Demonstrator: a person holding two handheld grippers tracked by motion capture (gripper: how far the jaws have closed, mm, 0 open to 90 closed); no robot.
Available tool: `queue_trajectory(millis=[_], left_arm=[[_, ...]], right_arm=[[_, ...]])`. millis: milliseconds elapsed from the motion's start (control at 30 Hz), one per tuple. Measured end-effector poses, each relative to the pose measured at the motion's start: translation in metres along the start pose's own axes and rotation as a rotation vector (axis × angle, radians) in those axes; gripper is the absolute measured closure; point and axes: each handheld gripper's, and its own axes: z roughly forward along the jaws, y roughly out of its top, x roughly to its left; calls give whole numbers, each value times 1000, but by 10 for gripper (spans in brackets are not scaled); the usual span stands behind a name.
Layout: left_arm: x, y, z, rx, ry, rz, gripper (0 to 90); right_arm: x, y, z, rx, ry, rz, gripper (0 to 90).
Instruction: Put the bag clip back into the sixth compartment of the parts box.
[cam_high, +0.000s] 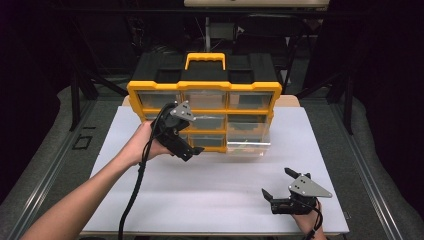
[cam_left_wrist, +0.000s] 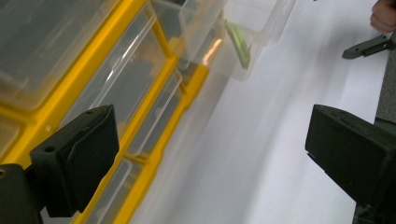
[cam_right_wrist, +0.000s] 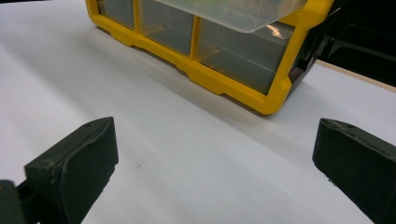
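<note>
Drawer (cam_high: 248, 141) sticks out of the organizer's (cam_high: 204, 90) right column, something green inside. Left gripper (cam_high: 192, 150), jaws apart, hovers by the middle column. Right gripper (cam_high: 276, 184) rests on the desk (cam_high: 210, 185), jaws apart. Approach the drawer front squarely and push evenly.

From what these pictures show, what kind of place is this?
Probably a recording or test workspace, not a home: a white table top in a dark room, metal stands behind it, and a yellow drawer box worked on with the left hand-held gripper.
</note>
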Motion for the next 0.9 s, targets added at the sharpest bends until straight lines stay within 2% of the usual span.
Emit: queue_trajectory(millis=[33, 233, 267, 400, 467, 500, 533, 600, 733, 767, 800, 833, 900], left_arm=[[0, 0, 0, 0, 0, 0, 28], [3, -26, -2, 6, 19, -48, 20], [3, -26, -2, 6, 19, -48, 18], [3, -41, 0, 16, 26, -68, 11], [4, -54, 3, 26, 31, -89, 6], [4, -54, 3, 26, 31, -89, 2], [4, -63, 5, 27, 33, -106, 2], [4, -68, 6, 28, 37, -113, 2], [4, -92, 9, 10, 52, -159, 1], [4, -92, 9, 10, 52, -159, 1], [3, -102, 10, 1, 62, -180, 1], [3, -102, 10, 1, 62, -180, 1], [2, -114, 11, -10, 76, -199, 1]], right_arm=[[0, 0, 0, 0, 0, 0, 0], [0, 0, 0, 0, -2, -2, 0], [0, 0, 0, 0, -2, -2, 0], [0, 0, 0, 3, -2, -3, 0], [1, 0, 0, 4, -3, -1, 0], [1, 0, 0, 4, -3, -1, 0], [1, 0, 0, 3, -3, -1, 0], [1, 0, 0, 3, -3, -1, 0], [1, 0, 0, 3, -3, 0, 0], [1, 0, 0, 3, -3, 0, 0], [1, 0, 0, 3, -3, -1, 0], [1, 0, 0, 3, -3, -1, 0], [1, 0, 1, 3, -2, -2, 0]])
